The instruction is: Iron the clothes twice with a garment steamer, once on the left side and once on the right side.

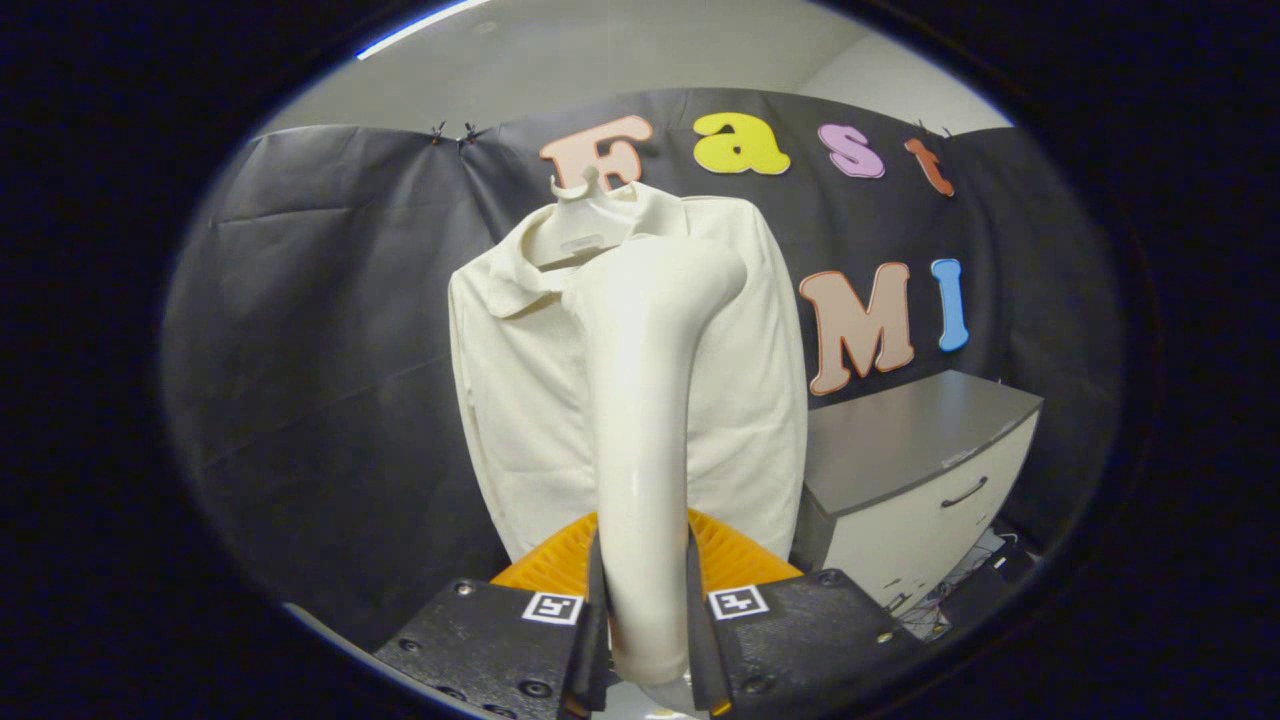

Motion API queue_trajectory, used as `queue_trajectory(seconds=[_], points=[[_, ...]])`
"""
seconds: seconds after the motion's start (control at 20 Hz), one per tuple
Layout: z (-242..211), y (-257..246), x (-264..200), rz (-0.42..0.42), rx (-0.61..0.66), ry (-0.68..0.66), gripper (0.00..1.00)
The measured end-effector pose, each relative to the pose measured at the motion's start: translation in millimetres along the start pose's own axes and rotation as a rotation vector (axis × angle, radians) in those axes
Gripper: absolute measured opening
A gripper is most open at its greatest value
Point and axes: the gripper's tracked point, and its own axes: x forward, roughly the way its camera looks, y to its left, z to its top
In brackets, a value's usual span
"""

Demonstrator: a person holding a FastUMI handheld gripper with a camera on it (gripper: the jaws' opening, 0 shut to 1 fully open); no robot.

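The gripper clamped both black fingers on the steamer's glossy, curved cream handle. Its head stood before a cream knit shirt on a white plastic hanger, beside a grey-topped cabinet.

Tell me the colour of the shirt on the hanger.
Cream, plain, in the gripper view: the shirt hangs beyond the steamer, gripped between the fingers.
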Motion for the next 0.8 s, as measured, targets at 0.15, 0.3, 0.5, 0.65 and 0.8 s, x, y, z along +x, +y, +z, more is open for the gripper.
queue_trajectory(seconds=[0.15, 0.3, 0.5, 0.65, 0.8], points=[[4.8, -10.6, 27.7, 0.012, -0.005, -0.003, 0.32], [5.2, -18.3, 54.7, 0.029, -0.021, -0.008, 0.32], [-8.7, -31.0, 83.5, 0.03, -0.017, 0.003, 0.31], [-16.4, -34.9, 96.5, 0.045, -0.035, -0.012, 0.31], [-41.1, -39.9, 111.8, 0.05, -0.015, 0.044, 0.32]])
